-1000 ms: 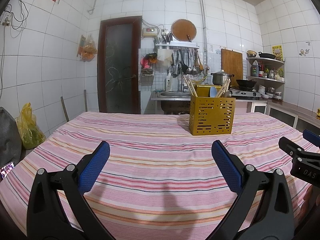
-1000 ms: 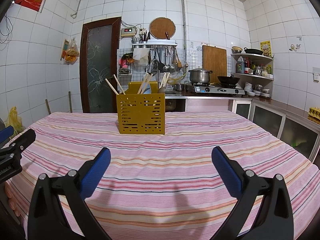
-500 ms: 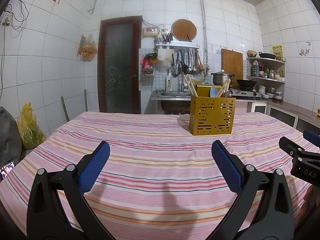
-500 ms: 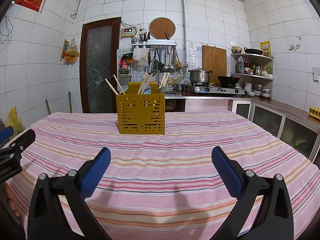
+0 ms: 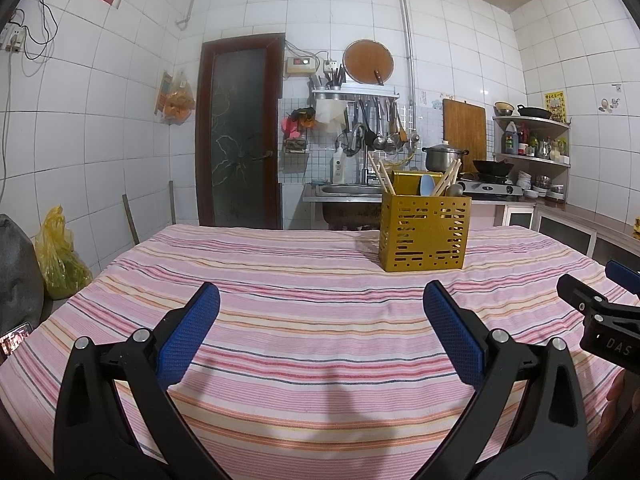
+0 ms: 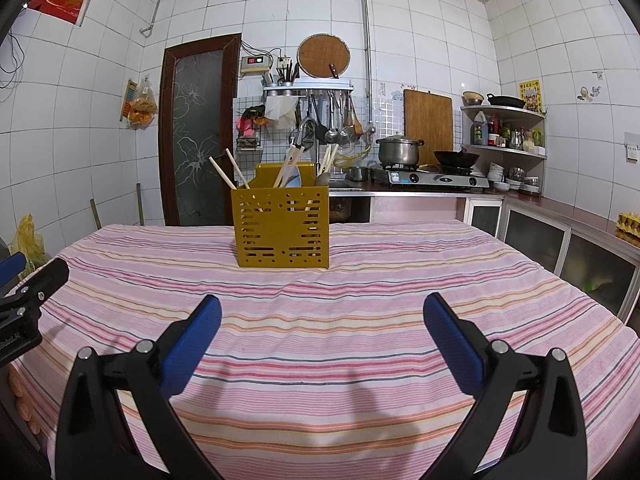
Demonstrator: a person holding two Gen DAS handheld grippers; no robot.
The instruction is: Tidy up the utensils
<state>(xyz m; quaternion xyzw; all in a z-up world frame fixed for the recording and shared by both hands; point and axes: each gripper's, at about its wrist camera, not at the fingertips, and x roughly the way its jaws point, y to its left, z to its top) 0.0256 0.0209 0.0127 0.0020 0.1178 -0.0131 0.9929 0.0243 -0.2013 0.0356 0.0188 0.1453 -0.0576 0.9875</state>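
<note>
In the left wrist view the left gripper (image 5: 320, 332) fills the lower frame, its two blue fingers (image 5: 188, 334) spread wide and holding nothing, above the striped tabletop (image 5: 304, 280). One yellow utensil holder (image 5: 424, 232) stands right of centre; the chopsticks (image 5: 382, 178) and a blue spoon (image 5: 426, 184) poke out, but their lower parts are hidden. In the right wrist view the right gripper (image 6: 322, 340) is likewise wide and empty, with the holder upper centre-left; the exact chopstick count is hard to make out
</note>
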